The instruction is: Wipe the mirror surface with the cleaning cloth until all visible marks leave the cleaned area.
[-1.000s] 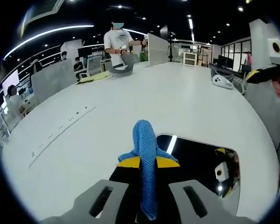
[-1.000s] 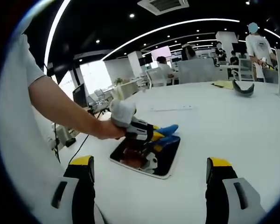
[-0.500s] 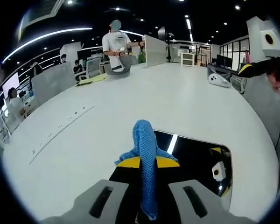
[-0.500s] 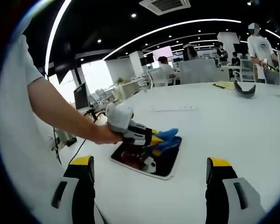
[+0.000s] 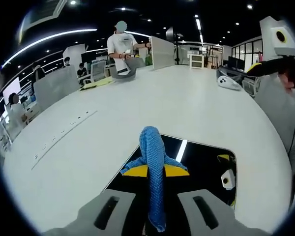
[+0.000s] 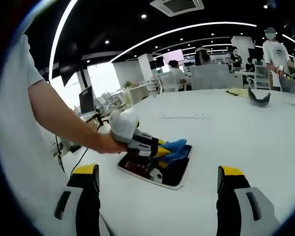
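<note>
The left hand-held gripper (image 5: 155, 169) is clamped on a blue cloth (image 5: 153, 162), which stands up between its yellow-tipped jaws and droops forward over the mirror (image 5: 201, 162). In the right gripper view the same left hand-held gripper (image 6: 160, 150), held by a hand (image 6: 110, 143), presses the cloth (image 6: 174, 145) against the mirror (image 6: 174, 169).

The mirror is a dark rounded rectangle lying flat on a broad white desk (image 5: 187, 103). Its glass reflects a ceiling strip light and parts of the gripper; any marks on it are too faint to make out.

The right hand-held gripper (image 6: 157, 196) hangs above the desk (image 6: 246, 132), well apart from the mirror, its jaws spread wide with nothing between them.

Further along the desk lie a curved grey object (image 5: 124, 73), a yellow sheet (image 5: 99, 82) and a white device (image 5: 230, 83). A row of small sockets (image 5: 64, 133) runs across the desktop.

The room is an open office with a black ceiling, long curved light strips (image 6: 196, 27), partitions (image 5: 54, 83) and several people standing or seated at the back.
</note>
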`<act>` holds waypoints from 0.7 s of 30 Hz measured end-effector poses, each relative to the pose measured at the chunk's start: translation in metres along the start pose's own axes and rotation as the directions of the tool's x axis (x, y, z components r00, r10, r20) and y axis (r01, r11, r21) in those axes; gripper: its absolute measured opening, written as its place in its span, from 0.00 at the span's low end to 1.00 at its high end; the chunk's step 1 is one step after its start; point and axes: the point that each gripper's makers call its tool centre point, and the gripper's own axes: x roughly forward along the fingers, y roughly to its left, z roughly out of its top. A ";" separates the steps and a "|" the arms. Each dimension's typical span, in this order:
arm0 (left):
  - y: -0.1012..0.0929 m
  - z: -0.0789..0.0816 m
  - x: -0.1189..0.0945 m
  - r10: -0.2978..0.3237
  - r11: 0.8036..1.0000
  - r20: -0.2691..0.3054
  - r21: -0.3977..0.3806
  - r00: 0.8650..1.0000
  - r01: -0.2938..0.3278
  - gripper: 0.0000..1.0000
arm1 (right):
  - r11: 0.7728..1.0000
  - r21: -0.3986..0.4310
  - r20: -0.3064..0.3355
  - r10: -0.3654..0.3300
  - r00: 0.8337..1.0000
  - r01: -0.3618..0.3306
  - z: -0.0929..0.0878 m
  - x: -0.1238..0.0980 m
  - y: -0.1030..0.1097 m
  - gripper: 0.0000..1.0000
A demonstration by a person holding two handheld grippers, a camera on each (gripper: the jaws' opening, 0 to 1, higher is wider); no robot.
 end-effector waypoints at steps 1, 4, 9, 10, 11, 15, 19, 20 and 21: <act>-0.001 -0.001 0.000 0.001 1.000 0.001 0.000 1.000 -0.001 0.07 | 1.000 -0.004 0.000 0.002 1.000 -0.002 0.000 0.000 0.001 1.00; -0.003 -0.002 -0.003 0.003 1.000 0.001 -0.004 1.000 -0.003 0.07 | 1.000 -0.005 0.005 0.004 1.000 -0.004 0.002 0.000 0.002 1.00; -0.006 -0.003 -0.005 0.001 1.000 0.001 -0.007 1.000 -0.001 0.07 | 1.000 -0.006 0.006 0.008 1.000 -0.008 0.002 -0.001 0.003 1.00; -0.007 -0.004 -0.006 0.001 1.000 0.001 -0.007 1.000 -0.001 0.07 | 1.000 -0.007 0.008 0.009 1.000 -0.009 0.002 -0.001 0.003 1.00; -0.008 -0.005 -0.007 0.001 1.000 0.002 -0.011 1.000 -0.001 0.07 | 1.000 -0.007 0.008 0.010 1.000 -0.010 0.002 -0.001 0.003 1.00; -0.011 -0.006 -0.009 0.004 1.000 0.002 -0.022 1.000 -0.004 0.07 | 1.000 0.003 0.012 0.009 1.000 -0.009 0.002 -0.003 0.002 1.00; -0.014 -0.007 -0.012 0.000 1.000 0.002 -0.019 1.000 0.000 0.07 | 1.000 0.000 0.015 0.008 1.000 -0.008 0.003 -0.004 0.002 1.00; -0.014 -0.007 -0.013 0.000 1.000 0.002 -0.019 1.000 0.000 0.07 | 1.000 -0.001 0.016 0.009 1.000 -0.009 0.004 -0.004 0.002 1.00; -0.016 -0.008 -0.013 0.001 1.000 0.001 -0.019 1.000 -0.001 0.07 | 1.000 -0.003 0.018 0.009 1.000 -0.009 0.004 -0.005 0.002 1.00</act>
